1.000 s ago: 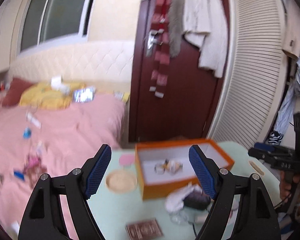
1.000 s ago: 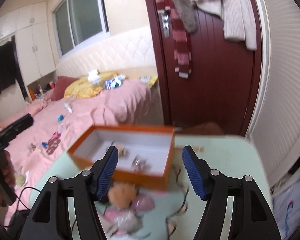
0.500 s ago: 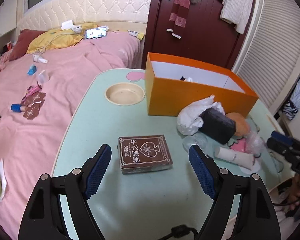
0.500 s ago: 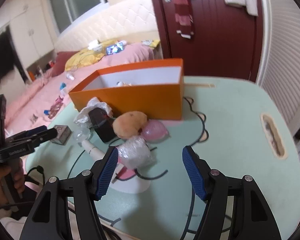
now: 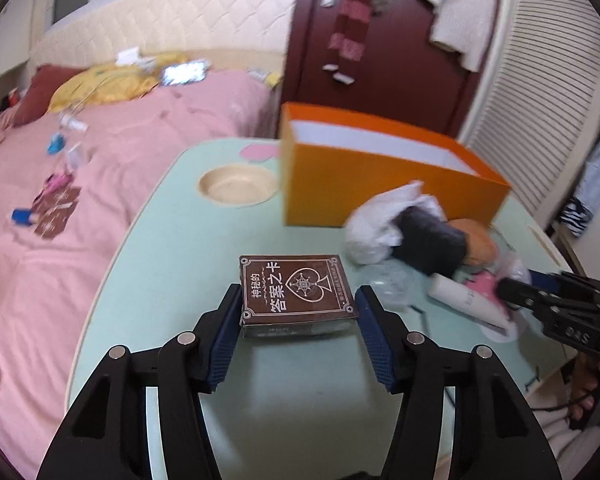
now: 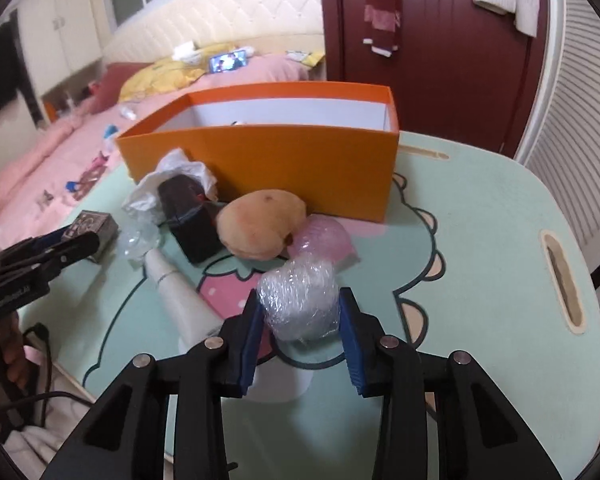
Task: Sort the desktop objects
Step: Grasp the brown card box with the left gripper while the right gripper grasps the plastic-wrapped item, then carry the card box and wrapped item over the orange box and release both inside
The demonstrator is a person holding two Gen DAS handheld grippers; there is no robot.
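Note:
A brown card box (image 5: 296,288) lies flat on the mint-green table (image 5: 172,248). My left gripper (image 5: 299,320) straddles its near end, jaws closing, and both blue pads touch its sides. In the right wrist view a ball of bubble wrap (image 6: 300,304) sits between the blue pads of my right gripper (image 6: 299,316), whose jaws are closing and pressing on it. The orange box (image 6: 280,168) stands open behind, with a small item barely showing inside. Each view shows the other gripper at its edge: the left gripper (image 6: 66,246) by the card box (image 6: 96,232), the right gripper (image 5: 516,288).
Between the grippers lie a crumpled white bag (image 5: 380,224), a black object (image 6: 192,224), a tan plush (image 6: 260,228), a pink wrapped item (image 6: 324,238), a white tube (image 6: 180,296) and clear plastic (image 6: 138,240). A round recess (image 5: 238,186) lies far left. A pink bed (image 5: 60,200) borders the table.
Both grippers have come down toward the table. The left jaws narrowed onto the card box. The right jaws narrowed onto the bubble-wrap ball.

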